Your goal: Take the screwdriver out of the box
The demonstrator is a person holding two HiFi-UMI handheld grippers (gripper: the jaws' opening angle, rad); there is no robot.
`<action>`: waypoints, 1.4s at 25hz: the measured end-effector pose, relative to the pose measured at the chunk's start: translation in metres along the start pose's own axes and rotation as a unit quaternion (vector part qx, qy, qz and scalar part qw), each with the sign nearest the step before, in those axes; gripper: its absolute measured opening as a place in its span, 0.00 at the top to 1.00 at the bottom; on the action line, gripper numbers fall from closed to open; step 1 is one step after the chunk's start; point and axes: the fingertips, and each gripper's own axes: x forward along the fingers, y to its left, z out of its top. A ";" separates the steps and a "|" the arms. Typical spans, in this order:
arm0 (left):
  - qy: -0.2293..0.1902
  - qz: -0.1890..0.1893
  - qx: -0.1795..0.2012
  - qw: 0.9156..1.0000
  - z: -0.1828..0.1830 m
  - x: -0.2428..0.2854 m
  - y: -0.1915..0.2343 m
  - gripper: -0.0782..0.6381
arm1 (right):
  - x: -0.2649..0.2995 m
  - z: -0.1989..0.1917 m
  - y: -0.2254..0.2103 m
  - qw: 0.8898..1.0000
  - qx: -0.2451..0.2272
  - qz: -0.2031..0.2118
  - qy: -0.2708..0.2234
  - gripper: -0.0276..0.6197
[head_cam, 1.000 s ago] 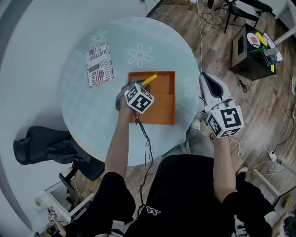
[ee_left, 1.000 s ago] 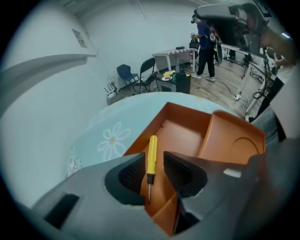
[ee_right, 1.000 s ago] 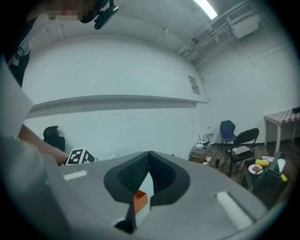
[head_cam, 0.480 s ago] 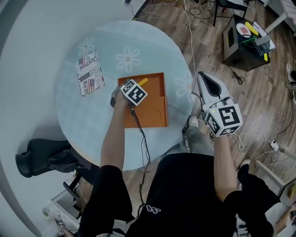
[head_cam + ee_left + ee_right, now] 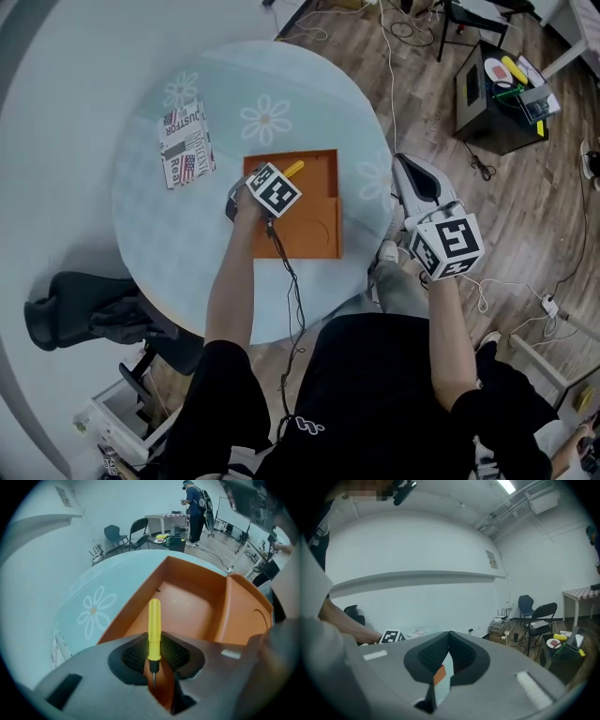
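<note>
An orange box (image 5: 314,230) lies on the round pale-blue table (image 5: 187,253). A yellow-handled screwdriver (image 5: 294,169) lies along its far left corner. My left gripper (image 5: 272,187) points steeply down into that corner. In the left gripper view its jaws are closing and the dark pads (image 5: 133,654) touch both sides of the yellow handle (image 5: 154,630); the metal tip points back at the camera and the box floor (image 5: 187,602) lies beyond. My right gripper (image 5: 405,164) hovers off the table's right edge, pointing nearly level, its pads (image 5: 461,656) meeting with nothing between them.
A printed booklet (image 5: 185,143) lies on the table's left part. A dark chair (image 5: 89,305) stands at the near left. A black case with tools (image 5: 497,89) and cables (image 5: 403,56) sit on the wooden floor at the right. A person (image 5: 193,498) stands far off.
My left gripper has sunk lower into the box's far left corner, over the screwdriver's handle. The right gripper has stayed off the table's right edge.
</note>
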 end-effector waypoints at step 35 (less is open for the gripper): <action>-0.576 0.237 -0.381 0.684 -0.083 -0.357 -0.003 0.77 | 0.080 0.047 0.217 0.980 -0.044 0.192 -0.043 0.94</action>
